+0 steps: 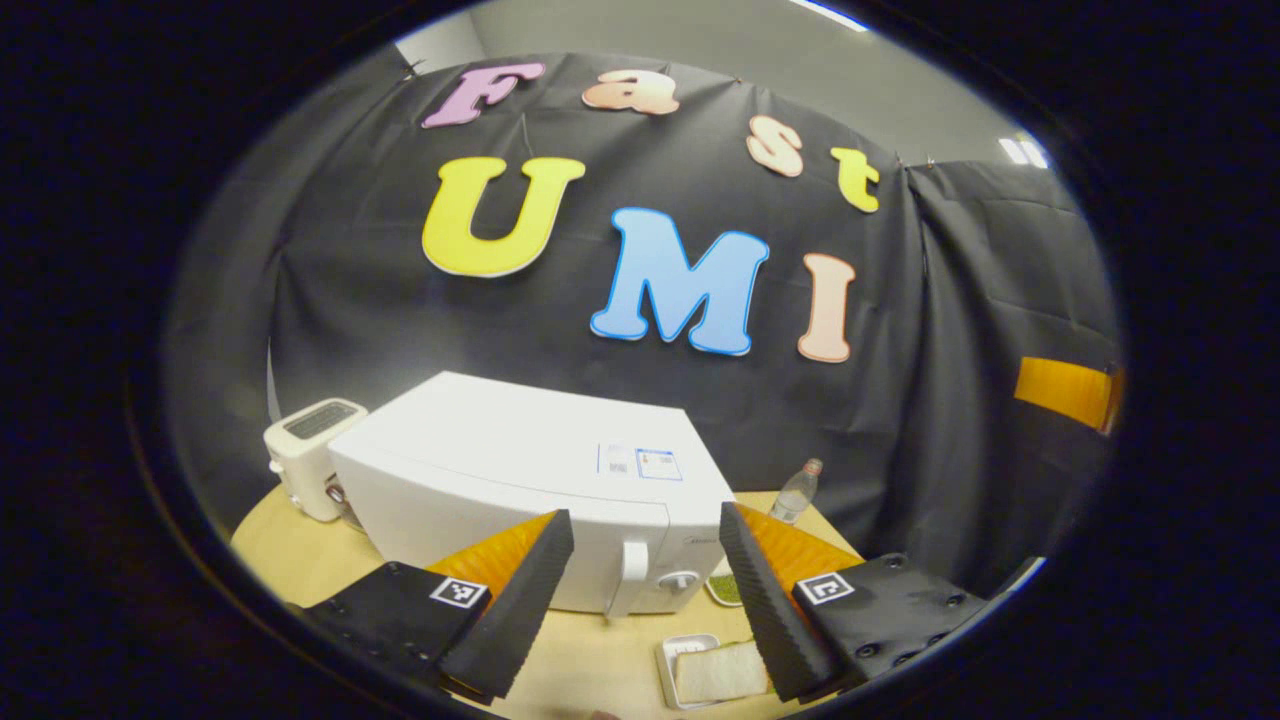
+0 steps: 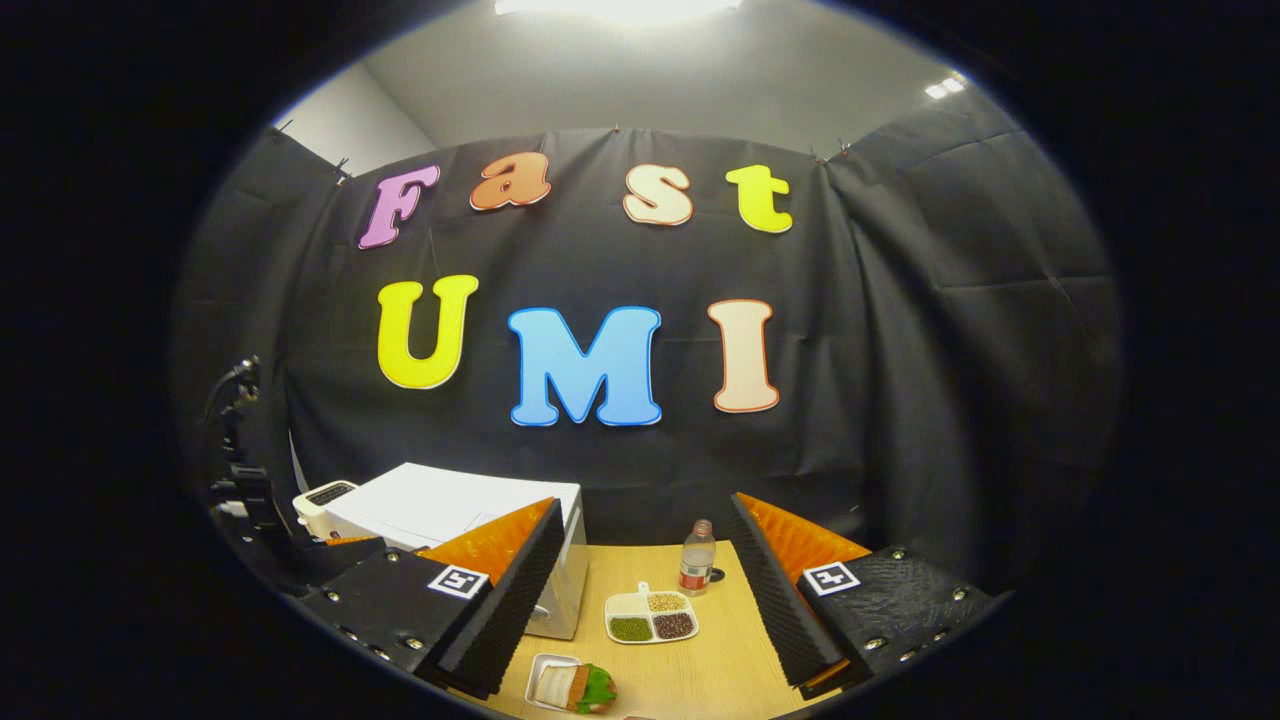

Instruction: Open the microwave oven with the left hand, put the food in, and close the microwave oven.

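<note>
A white microwave oven (image 1: 520, 480) stands on the wooden table with its door shut; its vertical handle (image 1: 632, 575) and a round knob (image 1: 677, 581) face me. My left gripper (image 1: 645, 590) hovers open in front of the handle, apart from it. A sandwich on a small white tray (image 1: 715, 670) lies on the table below. In the right gripper view the microwave (image 2: 450, 515) sits at the left, and the sandwich with green lettuce (image 2: 575, 687) lies near the front edge. My right gripper (image 2: 640, 600) stands open above the table, with nothing between its fingers.
A white toaster (image 1: 308, 455) stands left of the microwave. A clear bottle (image 2: 697, 557) and a white divided dish of grains (image 2: 651, 616) sit right of it. The other gripper (image 2: 240, 470) shows at the far left of the right gripper view.
</note>
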{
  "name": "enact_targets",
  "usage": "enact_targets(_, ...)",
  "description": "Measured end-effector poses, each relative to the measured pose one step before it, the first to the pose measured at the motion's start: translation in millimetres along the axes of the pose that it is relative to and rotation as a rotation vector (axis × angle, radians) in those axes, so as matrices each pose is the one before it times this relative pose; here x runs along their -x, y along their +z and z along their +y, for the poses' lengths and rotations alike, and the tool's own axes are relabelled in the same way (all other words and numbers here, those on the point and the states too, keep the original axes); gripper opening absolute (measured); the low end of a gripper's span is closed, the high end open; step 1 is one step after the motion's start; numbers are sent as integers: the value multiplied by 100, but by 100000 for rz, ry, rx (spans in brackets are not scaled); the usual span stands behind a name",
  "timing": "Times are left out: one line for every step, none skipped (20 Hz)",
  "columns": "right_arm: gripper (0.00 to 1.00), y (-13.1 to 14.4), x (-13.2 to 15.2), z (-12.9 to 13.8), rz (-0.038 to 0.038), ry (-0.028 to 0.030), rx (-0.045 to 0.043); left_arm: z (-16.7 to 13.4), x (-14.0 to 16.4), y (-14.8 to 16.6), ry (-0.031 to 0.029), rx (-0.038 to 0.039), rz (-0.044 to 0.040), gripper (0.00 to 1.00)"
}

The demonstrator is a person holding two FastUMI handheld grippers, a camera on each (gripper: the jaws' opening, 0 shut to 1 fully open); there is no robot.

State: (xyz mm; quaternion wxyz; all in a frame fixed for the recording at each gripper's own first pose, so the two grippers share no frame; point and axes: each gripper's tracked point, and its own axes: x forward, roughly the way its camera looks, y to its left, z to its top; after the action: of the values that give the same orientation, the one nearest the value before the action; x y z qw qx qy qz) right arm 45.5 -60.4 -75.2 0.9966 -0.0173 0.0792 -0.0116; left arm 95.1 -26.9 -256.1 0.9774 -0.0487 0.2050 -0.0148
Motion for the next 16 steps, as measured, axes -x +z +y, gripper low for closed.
enact_targets(98,-337,-30,-274,902,-338,197,301,-916,-1354,191,425,2433,96)
enact_targets(98,-356,-14,-272,812,-452,155,394,-925,-1191,1558,57,1754,96)
enact_targets(98,-226,6,-235,624,-395,86,333,-1110,-1322,1062,-96,1663,97)
enact_targets(98,-373,-66,-290,497,-598,78,206,-832,-753,191,-67,897,97)
enact_targets(98,-262,-35,-309,829,-794,-51,82,-1008,-760,175,-161,1420,98)
enact_targets(98,-457,-54,-145,908,-38,-435,149,-1077,-710,310,-663,1450,98)
enact_targets(98,-457,-65,-92,1105,-96,-676,147,-1180,-751,689,-640,1833,96)
enact_targets(98,-374,-67,-22,1270,54,-717,67,-1090,-976,8,30,1976,96)
enact_targets(98,-345,-126,65,1147,189,-387,125,-982,-778,114,-84,1846,94)
enact_targets(98,-362,-90,-4,1048,101,218,250,-1036,-939,976,-52,2772,94)
enact_targets(98,-269,-37,-23,644,-94,668,-120,-577,-1093,-1307,1351,4464,82)
enact_targets(98,9,-32,-36,344,-337,933,-1316,-641,-880,-5996,3041,3571,80)
enact_targets(98,13,18,86,-124,-5,837,-340,740,412,282,-1689,-1045,65)
enact_targets(99,66,49,96,-309,131,468,-66,-461,-256,-409,-5276,-302,50)
enact_targets(98,-41,-20,67,-70,201,-99,117,426,7,67,-5647,-740,35)
enact_targets(98,-19,-10,217,207,590,-460,55,-363,53,428,-4715,-964,31)
